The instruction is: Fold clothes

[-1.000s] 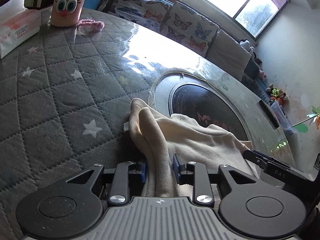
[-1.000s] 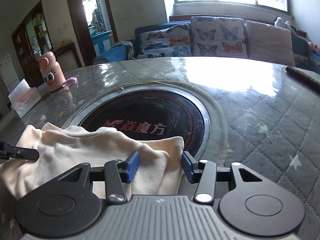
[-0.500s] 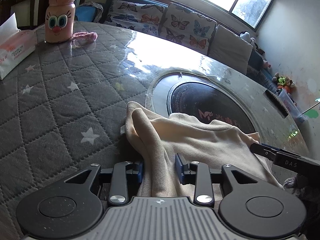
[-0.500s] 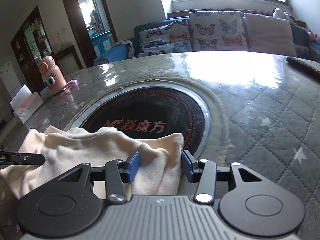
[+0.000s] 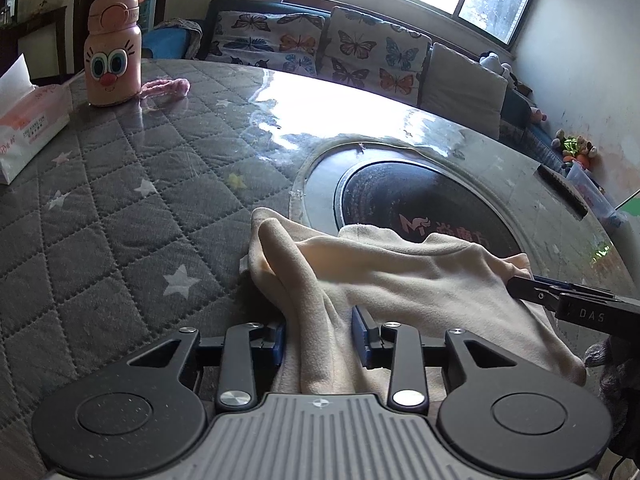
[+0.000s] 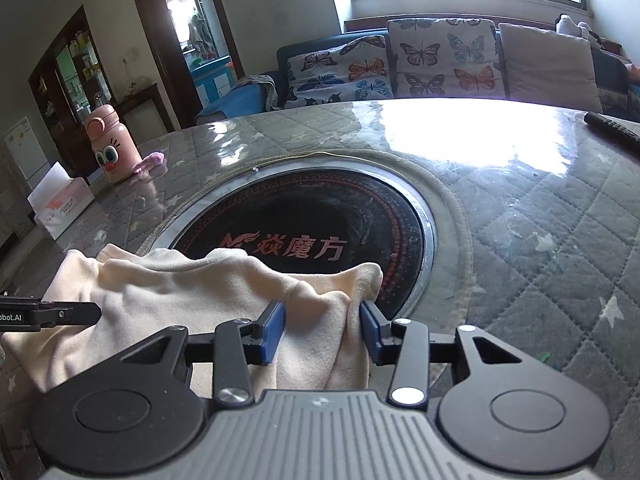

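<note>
A cream garment (image 5: 400,280) lies bunched on the grey quilted table (image 5: 120,208), near the round black hob (image 5: 408,196). My left gripper (image 5: 319,336) is shut on the garment's left end, the cloth bunched between its blue pads (image 5: 360,332). My right gripper (image 6: 322,332) is shut on the garment's (image 6: 192,292) right end, cloth filling the gap between its pads. The cloth spans between both grippers. The right gripper shows at the right edge of the left wrist view (image 5: 560,300).
A pink cartoon bottle (image 5: 113,50) and a tissue box (image 5: 28,120) stand at the table's far left, with a pink cloth strip (image 5: 166,88) beside the bottle. A black remote (image 6: 612,128) lies far right. A butterfly-cushioned sofa (image 6: 400,64) stands behind the table.
Both grippers have tilted up and drawn back a little with the garment still held. The cloth has pulled slightly towards me across the hob's edge.
</note>
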Available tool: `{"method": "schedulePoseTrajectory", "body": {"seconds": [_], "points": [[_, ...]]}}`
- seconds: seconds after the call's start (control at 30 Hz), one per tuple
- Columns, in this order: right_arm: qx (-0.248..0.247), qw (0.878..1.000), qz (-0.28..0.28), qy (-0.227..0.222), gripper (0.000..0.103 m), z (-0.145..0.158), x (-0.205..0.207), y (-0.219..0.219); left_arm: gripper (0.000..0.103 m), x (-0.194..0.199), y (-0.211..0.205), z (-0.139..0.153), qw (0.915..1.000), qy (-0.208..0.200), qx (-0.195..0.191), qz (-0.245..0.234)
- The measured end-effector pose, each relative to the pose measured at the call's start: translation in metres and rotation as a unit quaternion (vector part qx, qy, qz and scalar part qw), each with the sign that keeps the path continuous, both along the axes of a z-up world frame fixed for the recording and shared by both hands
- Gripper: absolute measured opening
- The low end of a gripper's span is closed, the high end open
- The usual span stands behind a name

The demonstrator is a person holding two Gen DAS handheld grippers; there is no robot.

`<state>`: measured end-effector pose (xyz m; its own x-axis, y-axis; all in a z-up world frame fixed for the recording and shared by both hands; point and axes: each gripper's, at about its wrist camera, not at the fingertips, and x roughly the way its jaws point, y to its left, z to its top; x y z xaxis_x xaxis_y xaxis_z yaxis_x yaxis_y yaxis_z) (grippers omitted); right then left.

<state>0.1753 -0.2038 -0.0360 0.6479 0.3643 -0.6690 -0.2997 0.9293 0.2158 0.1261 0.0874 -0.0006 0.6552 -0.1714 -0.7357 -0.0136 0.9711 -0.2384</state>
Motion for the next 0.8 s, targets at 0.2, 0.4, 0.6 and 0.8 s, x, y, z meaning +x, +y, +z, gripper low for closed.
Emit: {"method": "schedulePoseTrajectory", "body": {"seconds": [0.2,0.4,0.6,0.8], "points": [[-0.005,1.000,-0.002,-0.002,0.029,0.000,0.000,0.003,0.039,0.000,-0.001,0.000,1.0000,-0.001,0.006,-0.001],[-0.021,1.000,-0.005,-0.015,0.035,0.003,-0.005,0.005,0.049,-0.001,0.006,0.001,0.9999,-0.002,0.013,0.008],[-0.037,0.999,0.008,-0.028,0.048,0.007,-0.013,0.009,0.055,-0.002,0.012,0.002,0.9995,-0.008,0.022,0.019],[-0.082,0.996,0.009,-0.039,0.048,0.000,-0.012,0.011,0.057,-0.003,0.022,0.004,0.9986,-0.013,0.039,0.034]]}}
